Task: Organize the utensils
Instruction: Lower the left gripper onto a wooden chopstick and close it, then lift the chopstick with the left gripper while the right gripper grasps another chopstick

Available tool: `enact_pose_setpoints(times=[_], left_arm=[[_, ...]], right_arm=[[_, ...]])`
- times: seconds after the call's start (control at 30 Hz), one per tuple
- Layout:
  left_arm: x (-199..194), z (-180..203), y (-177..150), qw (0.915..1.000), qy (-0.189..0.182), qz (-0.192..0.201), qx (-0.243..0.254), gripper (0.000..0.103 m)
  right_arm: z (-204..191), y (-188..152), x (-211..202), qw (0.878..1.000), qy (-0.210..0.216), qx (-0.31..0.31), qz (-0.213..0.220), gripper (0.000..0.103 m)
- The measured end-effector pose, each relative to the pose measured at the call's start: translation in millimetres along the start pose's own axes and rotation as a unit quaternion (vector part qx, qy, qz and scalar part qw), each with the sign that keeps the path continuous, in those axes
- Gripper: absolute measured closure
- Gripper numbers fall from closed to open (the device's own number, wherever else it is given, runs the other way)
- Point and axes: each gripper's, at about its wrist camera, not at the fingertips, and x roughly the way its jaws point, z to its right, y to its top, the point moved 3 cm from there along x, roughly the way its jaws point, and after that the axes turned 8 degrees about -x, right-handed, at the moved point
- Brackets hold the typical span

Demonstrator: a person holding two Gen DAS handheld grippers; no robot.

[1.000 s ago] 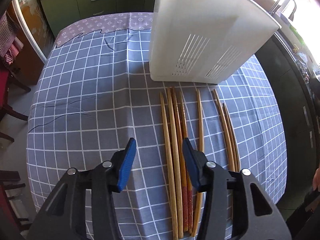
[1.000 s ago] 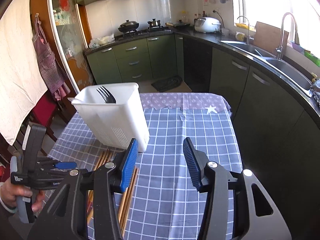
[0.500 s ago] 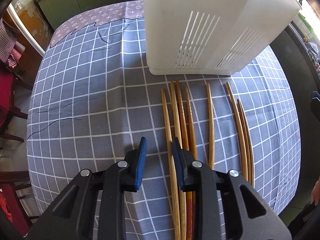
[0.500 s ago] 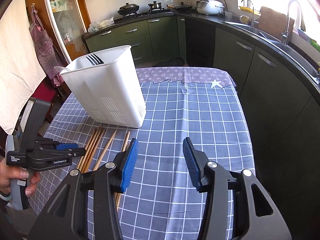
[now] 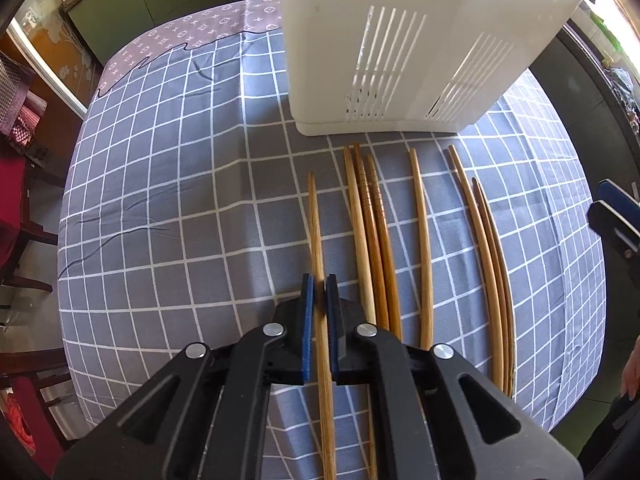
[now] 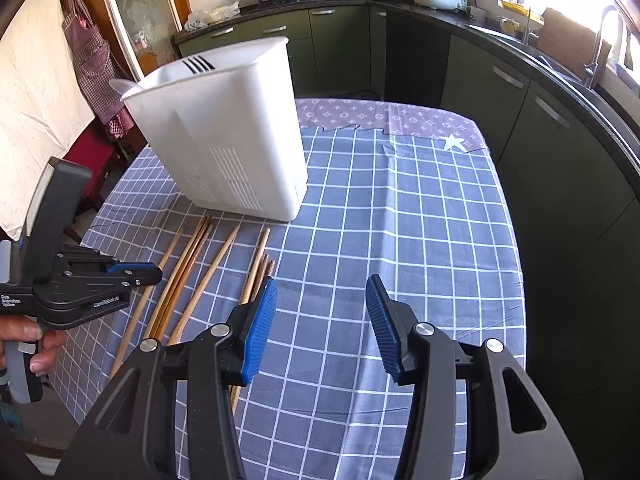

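Observation:
Several wooden chopsticks (image 5: pixel 422 236) lie side by side on the checked tablecloth, in front of a white slotted utensil holder (image 5: pixel 404 44). My left gripper (image 5: pixel 319 284) is shut on the leftmost chopstick (image 5: pixel 315 220), which runs between its blue pads. In the right wrist view the holder (image 6: pixel 224 136) stands upright with a black fork (image 6: pixel 199 65) in it, and the chopsticks (image 6: pixel 192 268) lie before it. My right gripper (image 6: pixel 322 312) is open and empty above the cloth, right of the chopsticks. The left gripper (image 6: pixel 154 273) shows there at the left.
The table (image 6: pixel 420 220) has a blue-grey checked cloth. Dark green kitchen cabinets (image 6: pixel 500 92) and a sink counter run behind and to the right. A red chair (image 5: pixel 16 184) stands at the table's left edge.
My left gripper has closed from wide open onto the leftmost chopstick and drawn it a little left of the others. My right gripper has stayed open and dropped lower towards the table.

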Motion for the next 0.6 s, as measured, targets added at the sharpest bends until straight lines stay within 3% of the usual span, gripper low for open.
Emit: enact_pose_setpoints(times=[0.13,0.3,0.6], left_arm=[[-24,-14,-2,0.9993,-0.013,0.035,-0.009,0.097],[-61,-27,-7,0.995,-0.023,0.097,-0.009,0.097],[-106,-38,-18,0.9845,-0.041,0.171,0.002,0.097]], right_arm=[[-6,-4,25,0.998,0.029,0.007,-0.046,0.06],[-17,-7,51,0.993,0.062,0.012,-0.095,0.074],[-36,-10,65,0.99,0.066,0.0,-0.128,0.081]])
